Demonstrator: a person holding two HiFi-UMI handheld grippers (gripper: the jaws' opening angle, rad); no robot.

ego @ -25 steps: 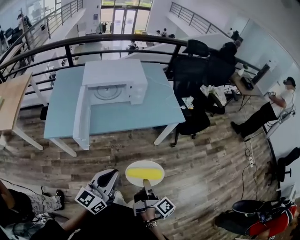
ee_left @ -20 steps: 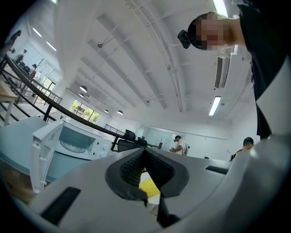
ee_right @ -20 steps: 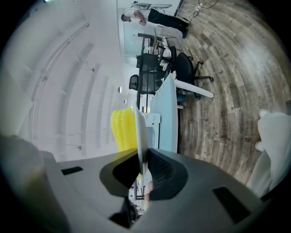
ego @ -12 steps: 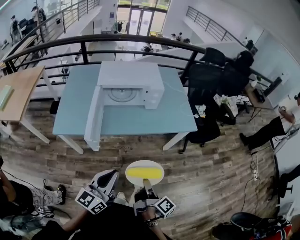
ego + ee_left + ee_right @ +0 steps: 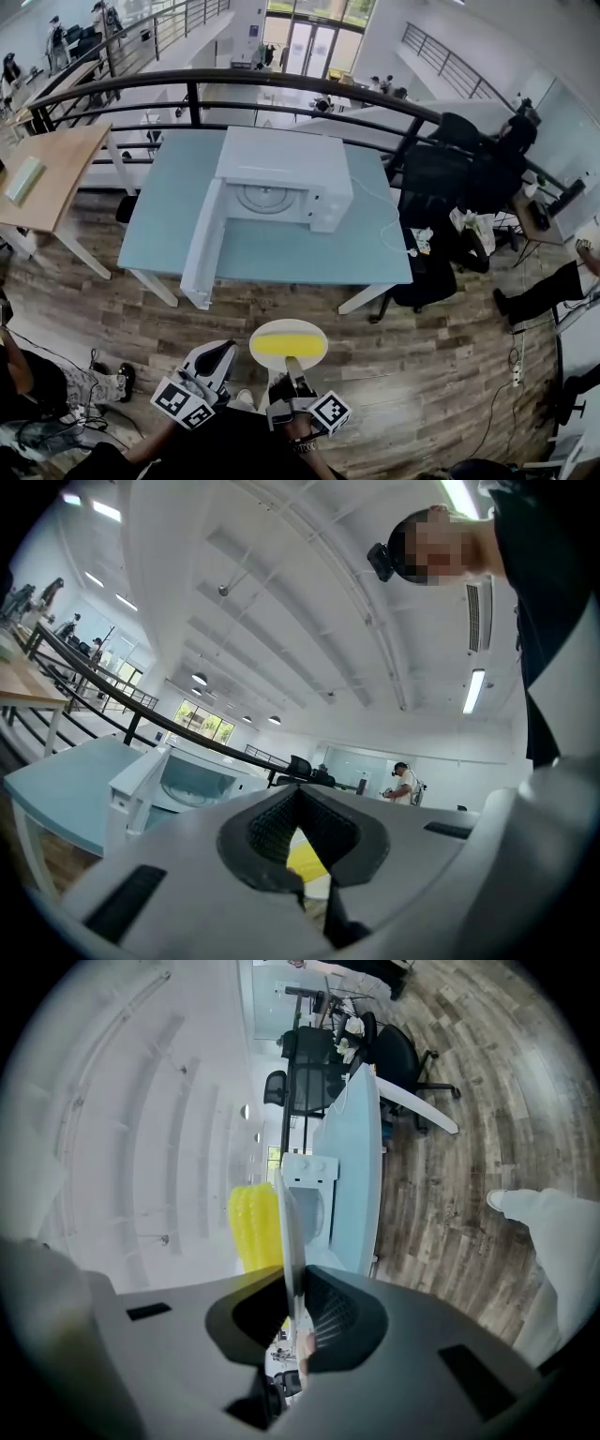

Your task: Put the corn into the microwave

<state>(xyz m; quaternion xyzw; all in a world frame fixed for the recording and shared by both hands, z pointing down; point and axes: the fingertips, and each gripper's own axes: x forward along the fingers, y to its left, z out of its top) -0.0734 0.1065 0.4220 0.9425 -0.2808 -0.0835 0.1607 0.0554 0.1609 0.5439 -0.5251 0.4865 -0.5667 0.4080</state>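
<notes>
One pale blue table (image 5: 281,258) carries the white microwave (image 5: 286,155). Its door (image 5: 203,251) stands swung wide to its left, leaving the cavity and turntable open to the front. Well in front of the microwave, out over the wooden floor (image 5: 422,375), a round white plate (image 5: 314,336) is carried level, with the corn (image 5: 287,345) lying across its middle. The right tongs (image 5: 292,367) are clamped on the plate's near rim, and the right gripper view shows the thin edge pinched between the pads. The left tongs (image 5: 223,352), just left of the plate and equally far from the microwave, are closed with nothing in them. The corn is probably light and firm, but it is round and lies loose, so it may roll on the smooth plate if that tips. Holding by the rim seems sound, provided the plate stays flat on the way to the cavity. The free tongs could steady the other edge.
</notes>
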